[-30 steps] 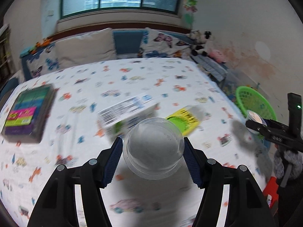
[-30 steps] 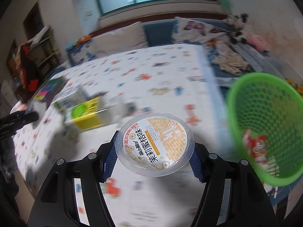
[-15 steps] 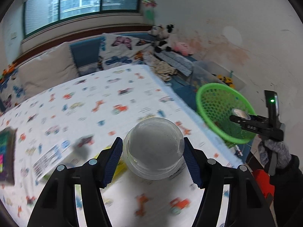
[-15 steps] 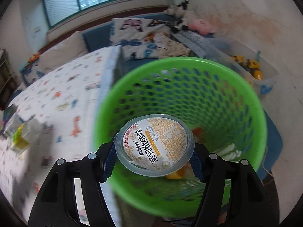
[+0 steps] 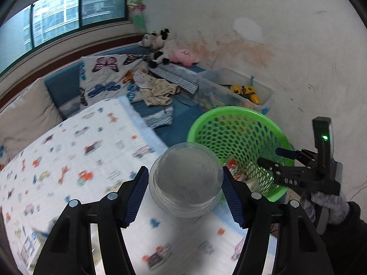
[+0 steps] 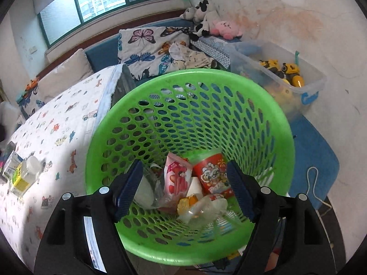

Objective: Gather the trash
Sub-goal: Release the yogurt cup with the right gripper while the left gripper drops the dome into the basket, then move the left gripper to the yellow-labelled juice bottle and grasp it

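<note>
The left fingers (image 5: pixel 142 197) are clamped on a cup (image 5: pixel 185 180); the right fingers (image 6: pixel 127 189) are spread, empty, above the basket (image 6: pixel 284 135) at frame centre. Next, the cup is likely to be carried over the rim.

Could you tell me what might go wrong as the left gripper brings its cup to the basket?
The left gripper holds the clear cup over the bed edge, short of the green basket; released early, it would likely miss. The open right gripper sits over the basket, so the two could collide.
</note>
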A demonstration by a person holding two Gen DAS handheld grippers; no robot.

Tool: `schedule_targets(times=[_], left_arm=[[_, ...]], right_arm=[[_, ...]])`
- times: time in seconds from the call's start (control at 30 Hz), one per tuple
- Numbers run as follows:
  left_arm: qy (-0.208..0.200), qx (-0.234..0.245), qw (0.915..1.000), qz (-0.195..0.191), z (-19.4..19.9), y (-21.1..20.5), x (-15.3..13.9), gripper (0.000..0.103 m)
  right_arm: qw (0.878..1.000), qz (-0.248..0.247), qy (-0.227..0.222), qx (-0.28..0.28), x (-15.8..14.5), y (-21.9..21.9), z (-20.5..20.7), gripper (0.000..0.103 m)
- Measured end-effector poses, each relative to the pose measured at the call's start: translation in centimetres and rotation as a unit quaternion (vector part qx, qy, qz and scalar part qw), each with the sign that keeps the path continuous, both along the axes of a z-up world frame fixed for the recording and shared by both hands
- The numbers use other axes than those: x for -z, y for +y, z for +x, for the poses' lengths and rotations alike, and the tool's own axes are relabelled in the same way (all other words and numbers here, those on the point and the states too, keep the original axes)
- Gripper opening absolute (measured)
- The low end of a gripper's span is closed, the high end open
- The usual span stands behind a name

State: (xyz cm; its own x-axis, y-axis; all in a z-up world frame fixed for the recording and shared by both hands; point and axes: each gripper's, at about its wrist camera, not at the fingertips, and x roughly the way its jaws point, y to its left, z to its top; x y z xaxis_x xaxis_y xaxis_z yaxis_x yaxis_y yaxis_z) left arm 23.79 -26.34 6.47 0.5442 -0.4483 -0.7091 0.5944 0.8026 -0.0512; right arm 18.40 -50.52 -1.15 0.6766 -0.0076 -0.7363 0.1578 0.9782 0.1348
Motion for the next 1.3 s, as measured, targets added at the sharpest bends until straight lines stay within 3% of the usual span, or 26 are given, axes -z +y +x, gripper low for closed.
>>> schedule_targets(times=[0.53, 0.63, 0.73, 1.1, 1.3], left_arm=[[0.055, 0.045, 0.9968, 0.037, 2.2, -10.7, 5.0, 0.063], [0.060, 0.055, 0.9959, 0.039, 2.1, -11.5, 5.8, 0.080], [0.060, 0.059, 0.9959, 0.032, 1.8, -11.7, 6.2, 0.080], [0.020, 0.036, 0.9987, 0.030, -1.4, -5.8, 4.4, 0.080], [0.027, 0.012, 0.9991, 0.029, -2.7, -0.6, 4.9, 0.080]], right_arm=[[1.000, -0.001, -0.017, 0.000, -1.4, -0.3, -3.9, 0.078], [1.000, -0.004, -0.016, -0.001, -1.3, -0.3, -4.5, 0.078], [1.000, -0.005, -0.018, 0.000, -1.4, -0.3, -5.1, 0.078], [0.999, 0.008, -0.031, -0.018, -1.9, 1.4, -6.3, 0.081], [0.999, 0.016, -0.032, -0.038, -1.9, 3.4, -6.3, 0.082]])
